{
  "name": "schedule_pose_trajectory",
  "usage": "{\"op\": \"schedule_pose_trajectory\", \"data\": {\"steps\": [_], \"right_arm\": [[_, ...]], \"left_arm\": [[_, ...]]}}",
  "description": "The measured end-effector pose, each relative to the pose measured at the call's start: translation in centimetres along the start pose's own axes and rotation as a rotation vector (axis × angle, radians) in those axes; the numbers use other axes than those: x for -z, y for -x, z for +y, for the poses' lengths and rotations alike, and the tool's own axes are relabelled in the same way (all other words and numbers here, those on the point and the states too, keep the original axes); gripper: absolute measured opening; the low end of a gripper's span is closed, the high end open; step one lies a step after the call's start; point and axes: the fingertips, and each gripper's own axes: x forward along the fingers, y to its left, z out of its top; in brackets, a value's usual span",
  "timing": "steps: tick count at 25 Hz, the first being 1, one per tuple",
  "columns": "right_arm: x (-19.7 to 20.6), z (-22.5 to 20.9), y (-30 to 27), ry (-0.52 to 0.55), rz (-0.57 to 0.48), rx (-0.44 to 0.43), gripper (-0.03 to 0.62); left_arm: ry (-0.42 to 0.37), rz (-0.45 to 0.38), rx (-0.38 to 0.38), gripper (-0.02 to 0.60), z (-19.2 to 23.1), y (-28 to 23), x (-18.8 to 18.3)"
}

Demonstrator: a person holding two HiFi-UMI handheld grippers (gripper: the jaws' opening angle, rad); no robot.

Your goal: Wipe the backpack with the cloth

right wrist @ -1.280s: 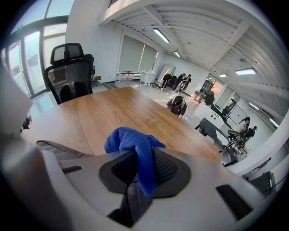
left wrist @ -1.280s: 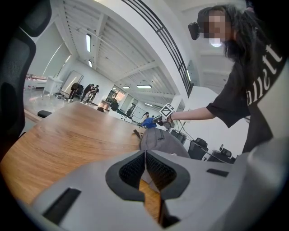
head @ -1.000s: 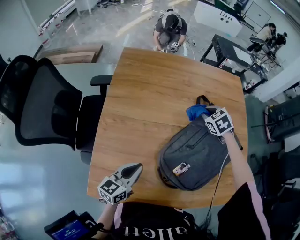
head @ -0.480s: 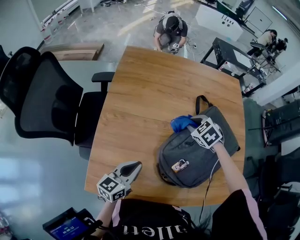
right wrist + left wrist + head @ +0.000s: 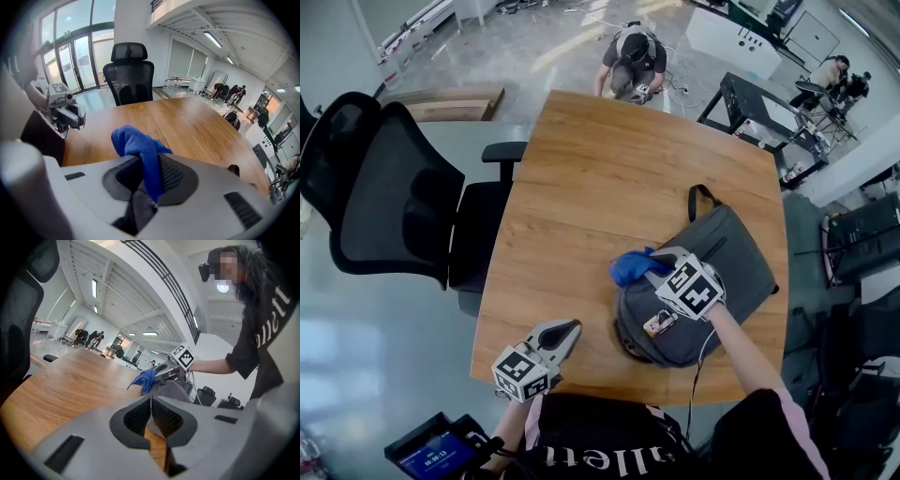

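Backpack (image 5: 736, 258) and cloth (image 5: 630, 266) on a smooth wood-grain table (image 5: 600, 159), seen from above. Nearest, at 7 o'clock of the backpack and apart from it, the left gripper (image 5: 570, 328) is held with its ribbed jaws pressed together on nothing. The backpack, a soft rounded oblong of grey woven fabric, is laid flat with its long axis from 8 to 2 o'clock, handle loop at the far end. The right gripper (image 5: 654, 266) is held over its nearer half, jaws clamped on the bunched blue terry cloth at the bag's 10 o'clock edge. Farther, at 9 o'clock, a black mesh-backed chair (image 5: 394, 206) is seen.
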Motion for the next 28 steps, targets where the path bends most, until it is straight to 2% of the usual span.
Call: {"op": "schedule_pose_trajectory", "data": {"steps": [3,7,14,18,21,28], "right_arm": [[-0.1,1.8,-0.3,-0.040,-0.024,-0.028,0.078],[-0.4,3.8,0.3,-0.102,-0.068,-0.023,0.078],[-1.4,5.8,2.7,-0.507,-0.239,-0.005,0.078],[-0.2,6.9,2.8,-0.671,-0.272,0.006,0.078],[1.7,7.2,2.3,-0.715,-0.252,0.036,0.078],[4.5,8.6,3.3,-0.740,-0.220,0.076,0.078]], "left_arm": [[-0.002,-0.001,0.006,-0.002,0.0,0.0,0.1],[-0.008,-0.002,0.018,-0.002,-0.3,0.1,0.3],[-0.010,-0.004,0.032,-0.003,-0.6,0.3,0.7],[-0.010,0.001,0.046,-0.002,-1.1,0.5,0.8],[-0.011,0.001,0.060,-0.003,-1.5,0.3,1.0],[-0.026,0.014,0.085,-0.003,-2.3,0.2,1.0]]}}
